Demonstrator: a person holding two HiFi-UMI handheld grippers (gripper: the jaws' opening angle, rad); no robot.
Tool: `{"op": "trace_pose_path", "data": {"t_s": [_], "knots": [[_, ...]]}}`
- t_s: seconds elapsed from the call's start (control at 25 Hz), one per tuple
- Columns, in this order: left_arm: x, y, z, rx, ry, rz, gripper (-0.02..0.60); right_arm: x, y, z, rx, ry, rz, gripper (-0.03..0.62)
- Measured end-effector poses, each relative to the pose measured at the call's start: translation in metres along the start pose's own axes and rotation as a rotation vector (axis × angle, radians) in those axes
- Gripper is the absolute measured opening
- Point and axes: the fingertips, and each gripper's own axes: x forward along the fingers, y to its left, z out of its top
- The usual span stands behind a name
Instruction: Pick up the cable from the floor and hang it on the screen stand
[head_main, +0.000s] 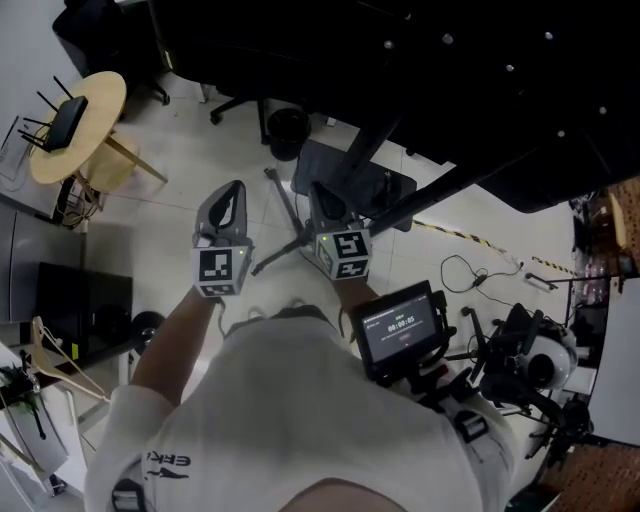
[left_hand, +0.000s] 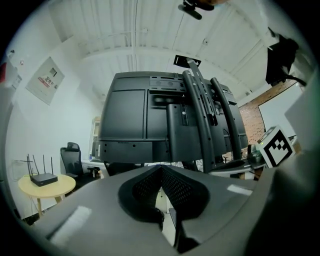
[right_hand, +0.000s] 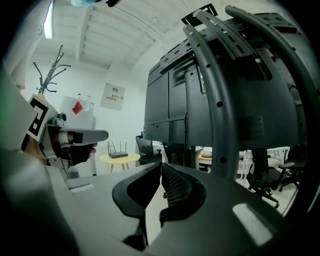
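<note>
Left tool (head_main: 228, 200) and right tool (head_main: 326, 203), both closed and empty, face the screen stand (head_main: 372, 140), apparently a ready pose, while the cable (head_main: 462, 268) lies untouched on the floor (head_main: 200, 160).

The floor (head_main: 200, 170) is pale tile, crossed by a strip of yellow-and-black tape (head_main: 455, 232). A round wooden table (head_main: 100, 100) carries a black router (head_main: 63, 122). A poster (left_hand: 46, 79) hangs on the white wall (left_hand: 30, 125), with a black office chair (left_hand: 71, 156) below it. The ceiling (left_hand: 135, 35) is white and ribbed. A brick wall (left_hand: 252, 117) shows farther off.
</note>
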Motion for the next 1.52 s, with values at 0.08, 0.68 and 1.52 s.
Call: {"op": "trace_pose_path", "data": {"t_s": [0.08, 0.68, 1.52], "knots": [[0.005, 0.004, -0.006, -0.002, 0.016, 0.008, 0.003, 0.016, -0.004, -0.01, 0.002, 0.017, 0.0, 0.037], [-0.003, 0.032, -0.088, -0.051, 0.199, 0.08, 0.003, 0.121, -0.051, -0.125, 0.054, 0.172, -0.097, 0.177], [-0.007, 0.029, -0.114, -0.038, 0.211, 0.031, 0.003, 0.086, -0.014, -0.119, 0.004, 0.255, 0.037, 0.018]]}}
